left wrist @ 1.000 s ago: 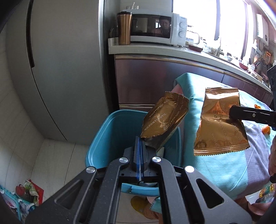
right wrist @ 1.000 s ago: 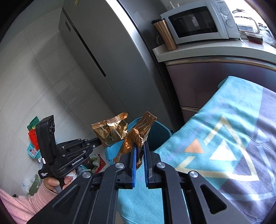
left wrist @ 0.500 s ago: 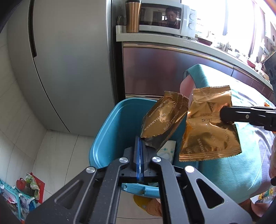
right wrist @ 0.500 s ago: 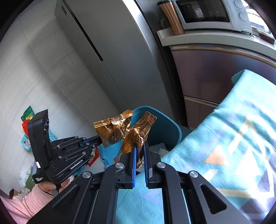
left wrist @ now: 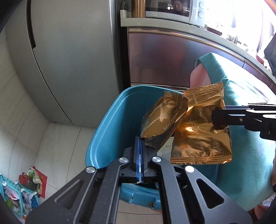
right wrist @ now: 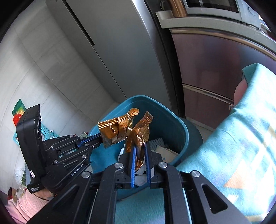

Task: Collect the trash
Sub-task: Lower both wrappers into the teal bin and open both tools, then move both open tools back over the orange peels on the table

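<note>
A teal trash bin [left wrist: 110,131] [right wrist: 172,124] stands on the floor against the cloth-covered table. My left gripper [left wrist: 139,143] [right wrist: 100,137] is shut on the corner of a gold foil wrapper [left wrist: 162,118] [right wrist: 113,129], which it holds over the bin's opening. My right gripper [right wrist: 140,160] [left wrist: 215,117] reaches in from the right with a second gold wrapper [right wrist: 139,132] [left wrist: 201,137] between its blue pads. Its jaws are opening, and the crumpled foil still stands up between them. The two wrappers overlap above the bin.
A grey fridge [left wrist: 69,60] and a steel cabinet [left wrist: 163,60] with a microwave [right wrist: 215,6] stand behind the bin. A teal cloth [right wrist: 232,137] covers the table on the right. Paper scraps [right wrist: 165,151] lie in the bin. A basket of clutter [left wrist: 13,194] sits on the floor at left.
Both grippers have come closer to the bin and lower, so the two wrappers now hang together over its opening. The right pads stand slightly wider apart.
</note>
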`<move>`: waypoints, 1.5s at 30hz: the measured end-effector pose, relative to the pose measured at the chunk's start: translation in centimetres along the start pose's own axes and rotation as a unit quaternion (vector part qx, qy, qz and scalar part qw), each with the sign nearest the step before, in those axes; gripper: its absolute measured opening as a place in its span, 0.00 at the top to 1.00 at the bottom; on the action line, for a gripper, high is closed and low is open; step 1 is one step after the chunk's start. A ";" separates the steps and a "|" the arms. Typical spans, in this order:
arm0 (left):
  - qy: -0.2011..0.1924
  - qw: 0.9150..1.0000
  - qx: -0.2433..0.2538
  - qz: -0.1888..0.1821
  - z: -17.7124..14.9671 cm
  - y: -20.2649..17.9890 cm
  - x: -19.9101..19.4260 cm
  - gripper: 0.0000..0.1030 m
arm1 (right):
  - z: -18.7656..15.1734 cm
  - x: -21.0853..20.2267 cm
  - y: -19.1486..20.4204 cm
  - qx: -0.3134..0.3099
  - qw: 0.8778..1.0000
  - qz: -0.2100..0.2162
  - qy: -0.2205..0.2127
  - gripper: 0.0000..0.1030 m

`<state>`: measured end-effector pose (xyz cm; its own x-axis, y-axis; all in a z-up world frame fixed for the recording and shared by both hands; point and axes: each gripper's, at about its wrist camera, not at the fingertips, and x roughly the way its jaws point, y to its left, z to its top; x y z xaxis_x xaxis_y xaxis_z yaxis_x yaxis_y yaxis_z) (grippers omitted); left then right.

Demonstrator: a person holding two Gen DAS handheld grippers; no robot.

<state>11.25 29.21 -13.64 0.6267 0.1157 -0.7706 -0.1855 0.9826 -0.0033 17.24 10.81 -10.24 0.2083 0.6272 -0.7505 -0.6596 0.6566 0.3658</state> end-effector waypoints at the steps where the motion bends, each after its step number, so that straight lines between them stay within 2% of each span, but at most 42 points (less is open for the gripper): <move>1: 0.001 1.000 -0.001 0.002 0.1 0.0 0.4 0.97 | 0.1 0.2 0.1 0.001 1.000 -0.001 0.003 0.89; 12: 0.008 1.000 -0.017 0.001 0.3 -0.6 2.2 0.94 | 0.1 0.8 0.0 0.007 1.000 0.002 0.004 0.87; 15: -0.001 1.000 -0.018 -0.008 0.3 -0.8 1.7 0.92 | -0.3 0.5 -0.1 0.007 1.000 0.007 -0.002 0.83; 17: -0.010 1.000 -0.018 -0.015 0.2 -0.9 0.9 0.86 | -0.6 0.1 -0.3 0.006 1.000 0.009 -0.007 0.78; 20: -0.025 0.999 -0.015 -0.029 0.1 -1.3 -0.3 0.83 | -1.2 -0.8 -0.6 0.007 1.000 0.014 -0.018 0.78; 30: -0.086 0.994 0.018 -0.065 0.0 -5.1 -6.4 0.60 | -3.3 -6.1 -1.1 0.000 0.997 0.015 -0.076 0.72; 34: -0.115 0.989 0.043 -0.084 -0.2 -7.4 -9.0 0.51 | -4.5 -9.4 -1.8 -0.001 0.994 0.010 -0.107 0.65; 37: -0.128 0.984 0.062 -0.110 -0.1 -9.6 -10.4 0.48 | -5.8 -12.3 -2.9 0.003 0.991 0.002 -0.132 0.60; 40: -0.136 0.976 0.088 -0.145 -0.2 -12.5 -11.5 0.46 | -7.4 -15.3 -4.8 0.016 0.987 -0.021 -0.157 0.59; 45: -0.133 0.960 0.134 -0.206 -0.2 -18.4 -12.1 0.45 | -10.3 -20.7 -9.1 0.063 0.977 -0.085 -0.187 0.59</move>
<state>6.96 9.70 -4.37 0.7826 -0.2929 -0.5494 0.2986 0.9509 -0.0816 11.54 -12.48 -3.72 0.5721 0.5983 -0.5610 -0.5028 0.7962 0.3364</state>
